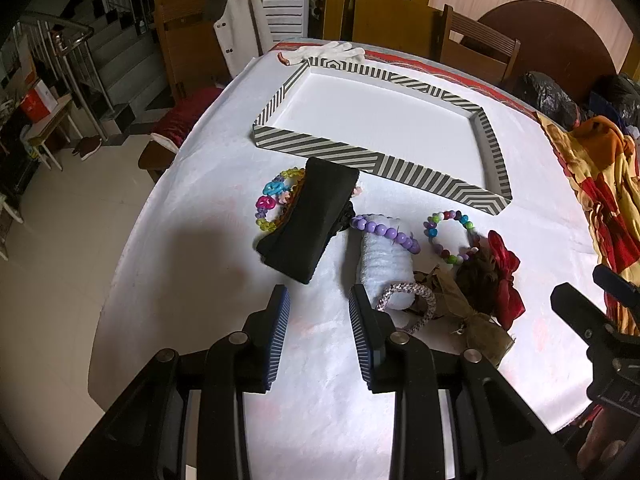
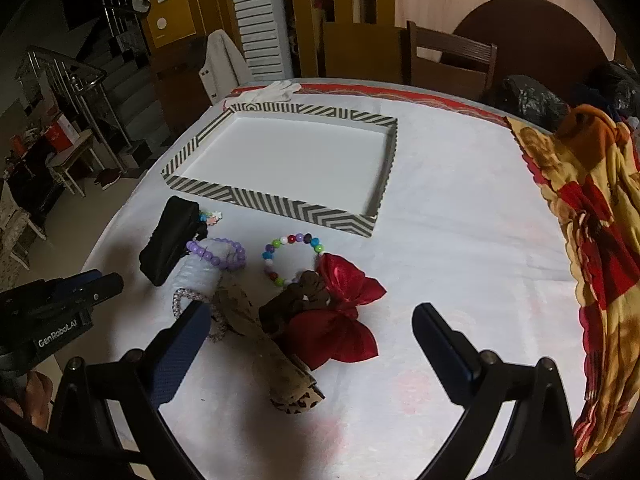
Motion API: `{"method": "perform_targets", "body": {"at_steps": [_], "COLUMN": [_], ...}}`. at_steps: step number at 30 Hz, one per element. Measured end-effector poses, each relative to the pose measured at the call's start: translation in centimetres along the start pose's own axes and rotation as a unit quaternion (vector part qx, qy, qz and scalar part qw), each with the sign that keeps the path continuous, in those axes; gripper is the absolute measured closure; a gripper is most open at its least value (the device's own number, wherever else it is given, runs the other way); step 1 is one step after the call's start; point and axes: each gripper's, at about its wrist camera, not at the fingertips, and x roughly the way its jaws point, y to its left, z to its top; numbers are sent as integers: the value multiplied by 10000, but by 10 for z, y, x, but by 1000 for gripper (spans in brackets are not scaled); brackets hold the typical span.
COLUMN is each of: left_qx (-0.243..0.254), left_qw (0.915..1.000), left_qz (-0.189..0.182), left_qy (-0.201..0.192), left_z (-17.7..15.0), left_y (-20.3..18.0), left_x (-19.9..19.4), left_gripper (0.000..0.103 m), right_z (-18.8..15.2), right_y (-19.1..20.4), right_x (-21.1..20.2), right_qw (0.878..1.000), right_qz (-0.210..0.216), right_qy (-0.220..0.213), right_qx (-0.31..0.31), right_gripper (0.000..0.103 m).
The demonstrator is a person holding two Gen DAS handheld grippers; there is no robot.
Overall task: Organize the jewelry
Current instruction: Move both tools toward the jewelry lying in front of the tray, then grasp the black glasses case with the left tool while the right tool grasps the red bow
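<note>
A striped shallow tray (image 1: pixel 320 151) (image 2: pixel 208 190) lies on the white table, its white floor bare. In front of it lie a black headband (image 1: pixel 308 220) (image 2: pixel 170 240), a colourful charm bracelet (image 1: pixel 270 200), a purple bead bracelet (image 1: pixel 384 232) (image 2: pixel 218 256) on a white scrunchie (image 1: pixel 384 268), a multicolour bead bracelet (image 1: pixel 450 236) (image 2: pixel 292 258), a pink coil hair tie (image 1: pixel 412 304) (image 2: pixel 192 302), brown fabric bands (image 1: pixel 472 312) (image 2: pixel 280 356) and a red bow (image 1: pixel 508 276) (image 2: pixel 344 320). My left gripper (image 1: pixel 320 320) hangs open just short of the headband, holding nothing. My right gripper (image 2: pixel 312 340) stands wide open over the bow.
A white glove (image 1: pixel 328 52) (image 2: pixel 276 90) lies behind the tray. A red-and-yellow patterned cloth (image 1: pixel 600 184) (image 2: pixel 592 240) is heaped at the table's right edge. Chairs (image 2: pixel 448 60) stand beyond the far edge; the floor drops away on the left.
</note>
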Motion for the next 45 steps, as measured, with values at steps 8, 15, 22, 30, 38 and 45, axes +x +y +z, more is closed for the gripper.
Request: {"method": "perform_targets", "body": {"at_steps": [8, 15, 22, 30, 38, 45], "left_qx": [5, -93, -378, -337, -166, -50], "left_qw": [10000, 9999, 9963, 9957, 9955, 9945], "left_qz": [-6, -95, -639, -748, -740, -671], "left_qy": [19, 95, 440, 440, 572, 802], "left_z": [2, 3, 8, 21, 37, 43], "left_y": [-3, 1, 17, 23, 23, 21], "left_x": [1, 5, 23, 41, 71, 96], "left_gripper": [66, 66, 66, 66, 66, 66], "right_z": [0, 0, 1, 3, 15, 0], "right_y": [2, 0, -15, -53, -77, -74], "right_x": [5, 9, 21, 39, 60, 92], "right_qw": [10000, 9999, 9990, 9966, 9944, 9894], "right_qz": [59, 69, 341, 501, 594, 801], "right_qy": [71, 102, 248, 339, 490, 880], "right_qx": [0, 74, 161, 552, 719, 830], "right_gripper": [0, 0, 0, 0, 9, 9]}}
